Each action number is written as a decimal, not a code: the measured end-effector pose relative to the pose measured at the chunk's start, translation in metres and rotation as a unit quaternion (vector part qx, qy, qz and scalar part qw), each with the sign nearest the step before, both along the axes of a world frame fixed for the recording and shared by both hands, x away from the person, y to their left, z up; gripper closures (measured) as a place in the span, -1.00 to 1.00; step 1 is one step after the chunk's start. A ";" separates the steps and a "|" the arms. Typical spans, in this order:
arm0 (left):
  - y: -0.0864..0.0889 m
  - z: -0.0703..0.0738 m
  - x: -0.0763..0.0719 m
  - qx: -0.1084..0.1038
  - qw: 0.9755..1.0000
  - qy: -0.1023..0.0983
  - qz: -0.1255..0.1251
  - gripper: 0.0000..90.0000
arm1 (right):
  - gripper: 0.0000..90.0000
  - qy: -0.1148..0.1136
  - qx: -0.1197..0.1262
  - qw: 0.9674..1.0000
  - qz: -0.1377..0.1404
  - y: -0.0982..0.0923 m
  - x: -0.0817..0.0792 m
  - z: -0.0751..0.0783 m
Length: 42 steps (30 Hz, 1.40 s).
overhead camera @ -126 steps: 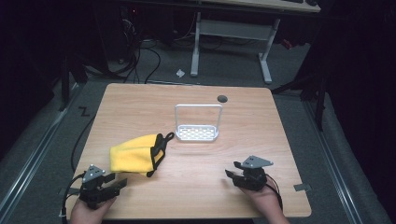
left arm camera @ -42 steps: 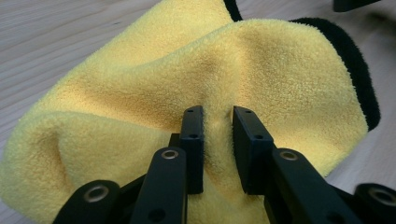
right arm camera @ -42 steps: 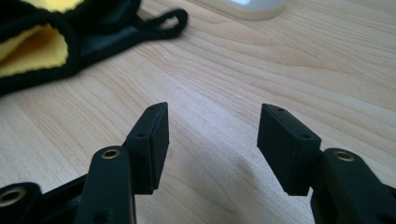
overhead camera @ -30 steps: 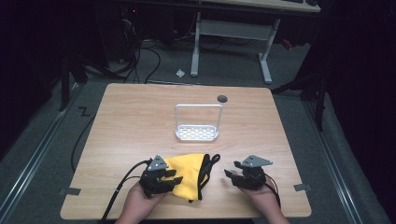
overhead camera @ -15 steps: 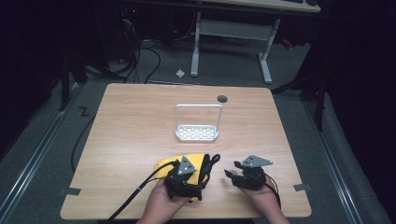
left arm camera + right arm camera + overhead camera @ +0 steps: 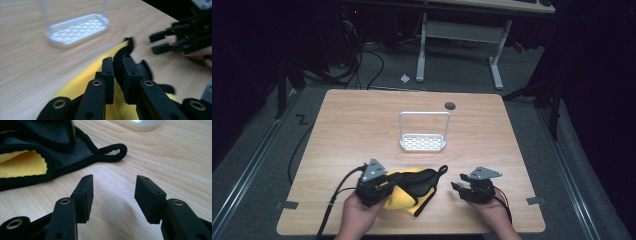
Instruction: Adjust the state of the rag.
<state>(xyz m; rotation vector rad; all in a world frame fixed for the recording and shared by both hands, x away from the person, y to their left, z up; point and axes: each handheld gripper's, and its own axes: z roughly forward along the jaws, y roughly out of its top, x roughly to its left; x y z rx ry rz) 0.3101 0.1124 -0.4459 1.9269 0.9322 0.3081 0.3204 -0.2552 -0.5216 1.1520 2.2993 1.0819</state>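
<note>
A yellow cloth (image 6: 403, 199) with black backing and black trim lies crumpled near the table's front edge. My left gripper (image 6: 393, 181) is shut on a raised fold of its black edge (image 6: 124, 51); the jaws have just been closing, and the fabric is pinched between the pads (image 6: 108, 72). The cloth's hanging loop (image 6: 112, 152) lies flat on the wood, pointing toward my right gripper (image 6: 458, 187). That gripper (image 6: 113, 187) rests low over bare wood just right of the cloth. Its jaws have just been closing a little but are still open, with nothing between them.
A white perforated dish with a tall wire handle (image 6: 423, 141) stands mid-table behind the cloth, also in the left gripper view (image 6: 77, 27). A round grommet hole (image 6: 450, 105) sits near the far edge of the wooden table (image 6: 357, 125). Cables trail off the front left.
The left gripper went right over the cloth, then came back left and up, shut on its black edge, which now lies folded over the yellow. The right hand stayed put.
</note>
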 end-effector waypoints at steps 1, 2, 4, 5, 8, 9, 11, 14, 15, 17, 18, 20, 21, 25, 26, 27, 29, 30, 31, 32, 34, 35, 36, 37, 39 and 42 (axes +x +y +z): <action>0.013 -0.002 0.001 -0.008 1.000 0.005 0.013 0.80 | 0.14 0.001 0.000 1.000 0.002 0.001 0.000 0.000; 0.028 -0.005 0.002 -0.017 0.999 0.013 0.029 0.80 | 0.16 0.001 0.000 1.000 0.004 0.002 0.000 0.000; 0.047 -0.014 0.003 -0.012 0.999 0.023 0.047 0.80 | 0.21 0.001 0.000 1.000 0.010 0.006 0.000 -0.001; 0.053 -0.019 0.002 -0.008 0.998 0.026 0.054 0.80 | 0.25 0.001 0.006 1.000 0.014 0.010 0.000 0.000; 0.074 -0.044 0.001 -0.011 0.996 0.052 0.070 0.79 | 0.40 0.000 0.021 0.999 0.025 0.020 0.002 0.003; 0.077 -0.049 0.002 -0.009 0.996 0.061 0.070 0.79 | 0.48 -0.001 0.017 0.999 0.032 0.028 0.005 0.006; 0.082 -0.056 0.003 0.002 0.995 0.069 0.073 0.79 | 0.62 -0.004 0.016 0.999 0.039 0.036 0.009 0.010; 0.090 -0.061 0.006 0.002 0.994 0.077 0.080 0.78 | 0.92 -0.002 0.003 0.999 0.044 0.052 0.021 0.014; 0.092 -0.062 0.007 0.003 0.994 0.078 0.081 0.78 | 0.98 0.001 -0.001 0.999 0.046 0.056 0.024 0.014; 0.095 -0.064 0.008 0.006 0.993 0.080 0.082 0.78 | 1.00 0.011 -0.017 0.998 0.052 0.065 0.033 0.009; 0.096 -0.065 0.009 0.005 0.993 0.080 0.084 0.78 | 1.00 0.014 -0.025 0.998 0.055 0.070 0.037 0.006; 0.101 -0.066 0.009 0.000 0.993 0.081 0.088 0.78 | 1.00 0.033 -0.039 0.997 0.065 0.078 0.042 0.000; 0.103 -0.066 0.009 -0.003 0.993 0.081 0.090 0.78 | 1.00 0.033 -0.048 0.996 0.068 0.082 0.042 -0.004; 0.108 -0.068 0.009 -0.010 0.992 0.086 0.097 0.78 | 1.00 0.031 -0.054 0.996 0.059 0.076 0.039 -0.004; 0.108 -0.068 0.010 -0.013 0.991 0.087 0.097 0.78 | 1.00 0.029 -0.053 0.997 0.054 0.072 0.038 -0.004; 0.108 -0.069 0.010 -0.013 0.991 0.087 0.096 0.78 | 1.00 0.028 -0.053 0.997 0.046 0.066 0.037 -0.004; 0.106 -0.069 0.010 -0.011 0.992 0.085 0.094 0.78 | 1.00 0.026 -0.059 0.997 0.036 0.058 0.035 -0.004; 0.104 -0.070 0.010 -0.010 0.992 0.085 0.092 0.78 | 1.00 0.023 -0.064 0.997 0.030 0.053 0.034 -0.003; 0.103 -0.070 0.011 -0.007 0.992 0.085 0.090 0.78 | 1.00 0.021 -0.065 0.997 0.024 0.047 0.033 -0.003; 0.101 -0.072 0.012 -0.002 0.992 0.084 0.089 0.78 | 1.00 0.021 -0.067 0.997 0.016 0.041 0.033 -0.003; 0.100 -0.074 0.013 0.001 0.993 0.084 0.089 0.78 | 1.00 0.022 -0.068 0.997 0.003 0.027 0.033 -0.003; 0.099 -0.075 0.014 0.003 0.993 0.085 0.087 0.77 | 1.00 0.021 -0.069 0.997 -0.005 0.021 0.034 -0.003; 0.099 -0.077 0.015 0.003 0.993 0.086 0.087 0.77 | 1.00 0.021 -0.070 0.997 -0.013 0.015 0.035 -0.003; 0.099 -0.078 0.017 0.006 0.992 0.087 0.088 0.77 | 1.00 0.022 -0.070 0.997 -0.022 0.009 0.036 -0.003; 0.098 -0.081 0.019 0.010 0.992 0.086 0.090 0.78 | 1.00 0.022 -0.071 0.996 -0.042 -0.006 0.039 -0.003; 0.098 -0.083 0.022 0.017 0.992 0.085 0.091 0.78 | 1.00 0.020 -0.078 0.995 -0.064 -0.020 0.042 -0.002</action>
